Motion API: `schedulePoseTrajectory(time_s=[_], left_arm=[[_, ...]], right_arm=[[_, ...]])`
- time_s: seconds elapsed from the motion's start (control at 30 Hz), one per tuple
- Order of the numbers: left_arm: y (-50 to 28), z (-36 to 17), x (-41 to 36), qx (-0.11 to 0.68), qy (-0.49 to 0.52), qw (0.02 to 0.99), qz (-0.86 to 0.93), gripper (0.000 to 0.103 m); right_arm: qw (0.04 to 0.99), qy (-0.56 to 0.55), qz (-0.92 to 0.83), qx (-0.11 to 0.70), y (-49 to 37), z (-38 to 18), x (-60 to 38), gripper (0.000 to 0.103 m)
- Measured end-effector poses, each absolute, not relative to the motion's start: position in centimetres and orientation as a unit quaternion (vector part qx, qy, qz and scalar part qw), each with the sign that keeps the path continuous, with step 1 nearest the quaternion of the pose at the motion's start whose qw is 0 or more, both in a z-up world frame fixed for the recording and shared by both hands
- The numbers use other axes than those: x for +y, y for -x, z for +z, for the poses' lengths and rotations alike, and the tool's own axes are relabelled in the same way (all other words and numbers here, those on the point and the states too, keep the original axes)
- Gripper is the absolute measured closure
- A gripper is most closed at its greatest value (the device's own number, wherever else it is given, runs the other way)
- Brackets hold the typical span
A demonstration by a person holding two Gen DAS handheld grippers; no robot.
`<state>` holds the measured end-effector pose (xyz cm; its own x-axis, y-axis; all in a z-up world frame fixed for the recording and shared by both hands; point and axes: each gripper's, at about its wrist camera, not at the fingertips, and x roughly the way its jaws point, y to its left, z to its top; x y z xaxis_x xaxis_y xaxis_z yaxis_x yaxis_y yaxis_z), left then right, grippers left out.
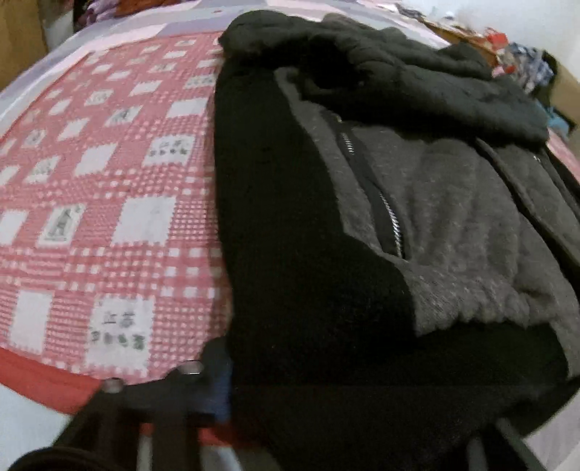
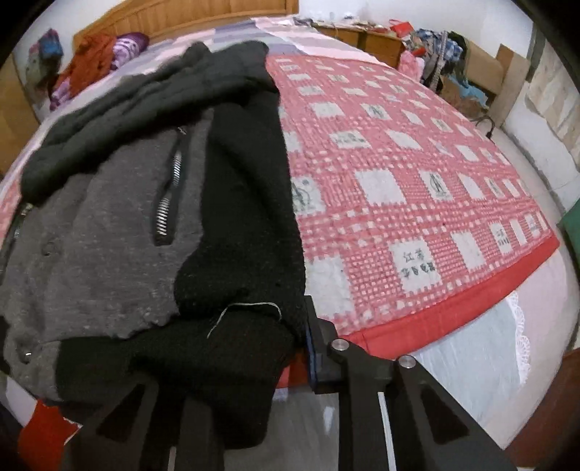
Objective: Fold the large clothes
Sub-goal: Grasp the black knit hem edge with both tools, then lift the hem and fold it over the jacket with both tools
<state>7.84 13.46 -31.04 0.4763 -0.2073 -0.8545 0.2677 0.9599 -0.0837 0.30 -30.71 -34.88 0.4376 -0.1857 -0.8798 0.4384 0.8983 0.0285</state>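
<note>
A grey fleece jacket with black sleeves, black hood and metal zips (image 1: pixel 435 224) lies on the bed, sleeves folded over its body; it also shows in the right wrist view (image 2: pixel 94 246). My left gripper (image 1: pixel 326 416) sits at the jacket's near left hem. Its left finger (image 1: pixel 214 384) shows beside the black cuff, and the rest is buried under the cloth. My right gripper (image 2: pixel 253 369) is at the near right hem, with black ribbed cloth lying between its fingers (image 2: pixel 322 355). The cloth hides both pairs of jaws.
The bed carries a red and white checked blanket (image 1: pixel 108 203), also in the right wrist view (image 2: pixel 398 188), over a pale sheet. Clothes (image 2: pixel 98 61) are piled by the wooden headboard (image 2: pixel 181 14). Cluttered furniture (image 2: pixel 435 40) stands at the far right.
</note>
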Motion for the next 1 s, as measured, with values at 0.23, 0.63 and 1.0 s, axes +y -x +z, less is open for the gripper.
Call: schedulePoseTrajectory(time_s=[0.23,0.63,1.0], left_arm=[[-6.4,-27.9,14.7,0.489,-0.042,0.855,-0.167,0.085],[-2.3,-24.7,16.6,0.5,-0.049,0.845,-0.183,0.086],[3.4,-23.1,18.0,0.563,-0.029,0.804,-0.191,0.086]], right_arm=[[0.86,-0.113,-0.155,0.474,0.7,-31.1,-30.7,0.086],[0.867,-0.097,-0.105,0.478,3.9,-25.6,-29.4,0.087],[0.826,-0.087,-0.094,0.549,9.9,-23.1,-27.9,0.087]])
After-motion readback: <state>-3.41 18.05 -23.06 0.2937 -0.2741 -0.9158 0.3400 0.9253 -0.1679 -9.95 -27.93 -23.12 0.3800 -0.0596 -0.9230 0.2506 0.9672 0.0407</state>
